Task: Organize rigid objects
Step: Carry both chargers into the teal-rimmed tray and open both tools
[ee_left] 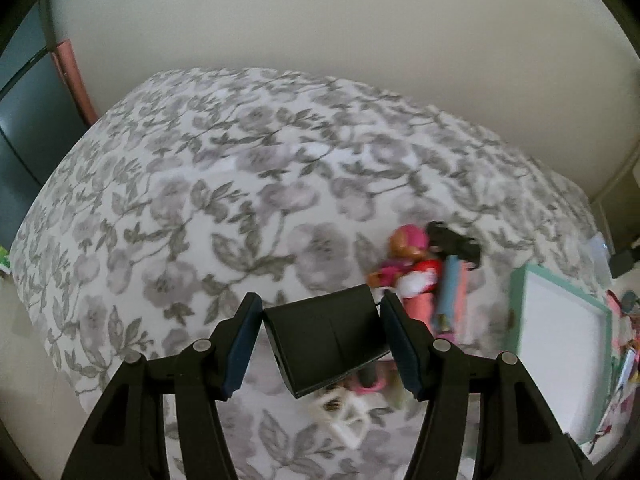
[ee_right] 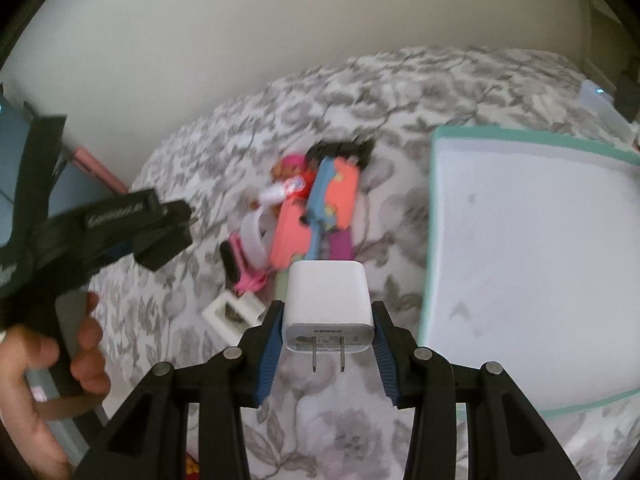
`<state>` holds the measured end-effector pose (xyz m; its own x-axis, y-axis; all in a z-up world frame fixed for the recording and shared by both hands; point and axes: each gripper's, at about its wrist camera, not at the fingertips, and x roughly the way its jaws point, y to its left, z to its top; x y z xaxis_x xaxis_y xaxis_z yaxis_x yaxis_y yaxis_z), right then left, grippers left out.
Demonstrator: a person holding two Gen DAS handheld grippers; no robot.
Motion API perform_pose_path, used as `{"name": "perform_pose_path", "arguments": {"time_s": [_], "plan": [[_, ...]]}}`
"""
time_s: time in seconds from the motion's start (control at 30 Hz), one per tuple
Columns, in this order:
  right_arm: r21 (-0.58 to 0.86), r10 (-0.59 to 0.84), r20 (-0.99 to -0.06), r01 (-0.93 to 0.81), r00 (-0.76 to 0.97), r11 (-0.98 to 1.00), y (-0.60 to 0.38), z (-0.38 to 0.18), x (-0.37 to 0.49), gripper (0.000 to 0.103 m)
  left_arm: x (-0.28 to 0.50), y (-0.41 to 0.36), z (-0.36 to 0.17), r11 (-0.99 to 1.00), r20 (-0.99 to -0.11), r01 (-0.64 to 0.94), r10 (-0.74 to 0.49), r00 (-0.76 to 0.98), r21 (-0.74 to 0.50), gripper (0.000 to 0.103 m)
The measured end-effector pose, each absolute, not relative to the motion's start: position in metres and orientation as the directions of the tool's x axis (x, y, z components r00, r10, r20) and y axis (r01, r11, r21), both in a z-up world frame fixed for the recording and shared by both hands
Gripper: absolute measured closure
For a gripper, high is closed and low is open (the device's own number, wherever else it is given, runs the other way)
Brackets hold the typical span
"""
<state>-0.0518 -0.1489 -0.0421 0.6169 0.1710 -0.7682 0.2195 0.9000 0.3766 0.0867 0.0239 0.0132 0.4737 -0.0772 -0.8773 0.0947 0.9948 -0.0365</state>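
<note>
My left gripper [ee_left: 320,320] is shut on a black box [ee_left: 326,340] and holds it above the floral bedspread [ee_left: 200,200]. It also shows in the right wrist view [ee_right: 160,236], at the left, with the black box in its jaws. My right gripper [ee_right: 327,320] is shut on a white plug adapter [ee_right: 327,300], prongs pointing back at the camera. A pile of small toys [ee_right: 312,200] lies on the bed ahead: a pink-hatted doll [ee_left: 404,248], pink and blue pieces and a small white frame [ee_right: 232,312]. A white tray with a teal rim [ee_right: 436,184] lies to the right.
A pale wall [ee_left: 320,20] runs behind the bed. A dark cabinet [ee_left: 24,140] and a pink strip stand at the far left. Colourful papers [ee_left: 624,360] lie beyond the tray at the right edge. A clear plastic item [ee_right: 596,100] sits at the bed's far right.
</note>
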Motion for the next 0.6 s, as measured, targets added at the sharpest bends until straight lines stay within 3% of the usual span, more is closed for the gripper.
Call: {"name": "perform_pose_path", "arguments": {"time_s": [0.6], "plan": [[0.342, -0.062, -0.804, 0.545, 0.591, 0.765, -0.291, -0.044, -0.074, 0.058, 0.061, -0.147, 0.015, 0.901, -0.887, 0.432, -0.232, 0.400, -0.041, 0.040]]}}
